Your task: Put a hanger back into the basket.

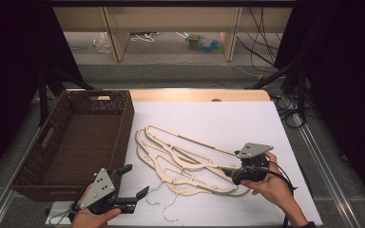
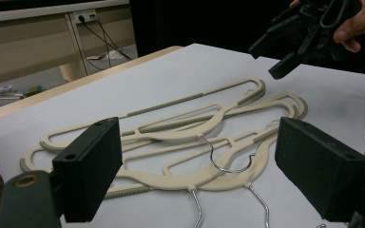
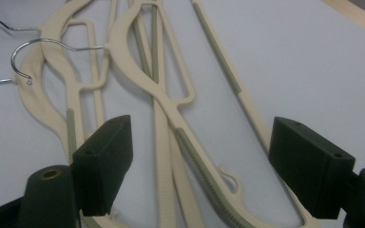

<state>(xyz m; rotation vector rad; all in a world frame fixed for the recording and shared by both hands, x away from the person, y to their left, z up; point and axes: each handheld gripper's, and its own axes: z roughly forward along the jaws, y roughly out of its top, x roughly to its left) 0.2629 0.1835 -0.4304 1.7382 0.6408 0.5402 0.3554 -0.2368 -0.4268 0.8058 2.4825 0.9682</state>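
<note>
A tangled pile of cream plastic hangers (image 1: pixel 185 161) with thin metal hooks (image 1: pixel 168 209) lies on the white sheet (image 1: pixel 218 118). My left gripper (image 1: pixel 135 180) hovers open at the near left, between the basket and the hooks. In the left gripper view the hangers (image 2: pixel 180 137) lie beyond its wide-apart jaws, with nothing between them. My right gripper (image 1: pixel 226 172) is open low over the pile's right end. Its own view shows the hanger arms (image 3: pixel 166 99) running between its spread jaws. The left gripper view shows that right gripper (image 2: pixel 268 59) held above the sheet.
A brown woven basket (image 1: pixel 76 142) stands empty at the left, against the sheet. The table's wooden far edge (image 1: pixel 195 94) runs behind. Bare white sheet lies beyond and to the right of the pile. Cables and shelf legs are on the floor behind.
</note>
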